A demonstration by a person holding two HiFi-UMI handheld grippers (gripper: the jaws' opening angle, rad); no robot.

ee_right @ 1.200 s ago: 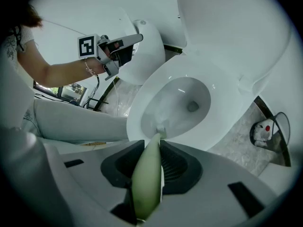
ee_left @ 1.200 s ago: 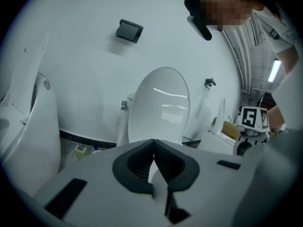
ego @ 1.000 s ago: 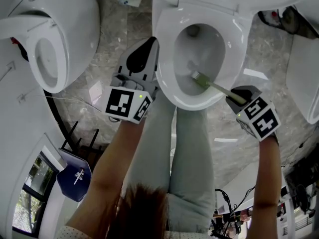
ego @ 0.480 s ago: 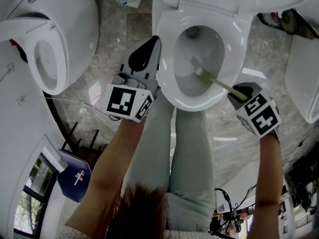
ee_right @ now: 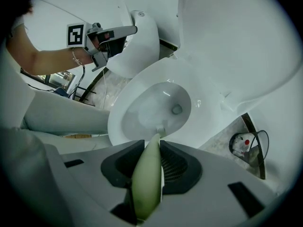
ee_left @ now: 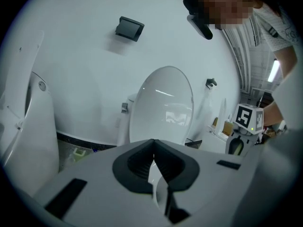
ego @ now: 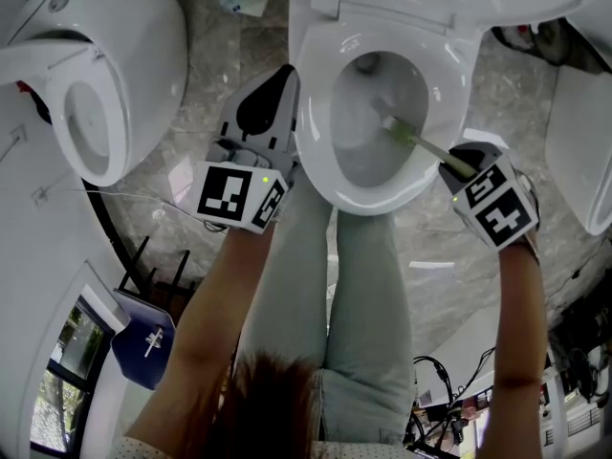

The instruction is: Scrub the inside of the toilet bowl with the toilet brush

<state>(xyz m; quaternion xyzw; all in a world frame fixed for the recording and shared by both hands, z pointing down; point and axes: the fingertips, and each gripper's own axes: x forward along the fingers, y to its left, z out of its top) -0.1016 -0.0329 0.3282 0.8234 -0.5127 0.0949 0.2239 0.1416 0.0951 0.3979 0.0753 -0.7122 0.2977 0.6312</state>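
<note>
Pale green plastic toilet brush (ego: 422, 144): bristle head down inside the white ceramic toilet bowl (ego: 312, 137), against the right-hand inner wall, a little below the rim. The handle slants up and out over the rim's right front edge.
Right gripper (ego: 463, 162): jaws pinched on the brush handle (ee_right: 147, 174). The right gripper view shows the handle filling the gap between the dark pads, with the bristle tip (ee_right: 160, 128) poking out ahead, over the bowl's basin.
Left gripper (ego: 284, 82): jaws pressed together with nothing between them, confirmed in the left gripper view (ee_left: 153, 148). It sits just beside the outer left of the rim; can't tell if it touches.
Toilet lid (ee_left: 163, 103) is raised behind the bowl.
The person's legs in light trousers (ego: 363, 285) stand directly in front of the bowl, on a grey marbled floor (ego: 220, 60).
A second white toilet (ego: 105, 75) is off to the left, well apart.
Wire basket holding a bottle (ee_right: 249, 145) is on the floor right of the bowl.
</note>
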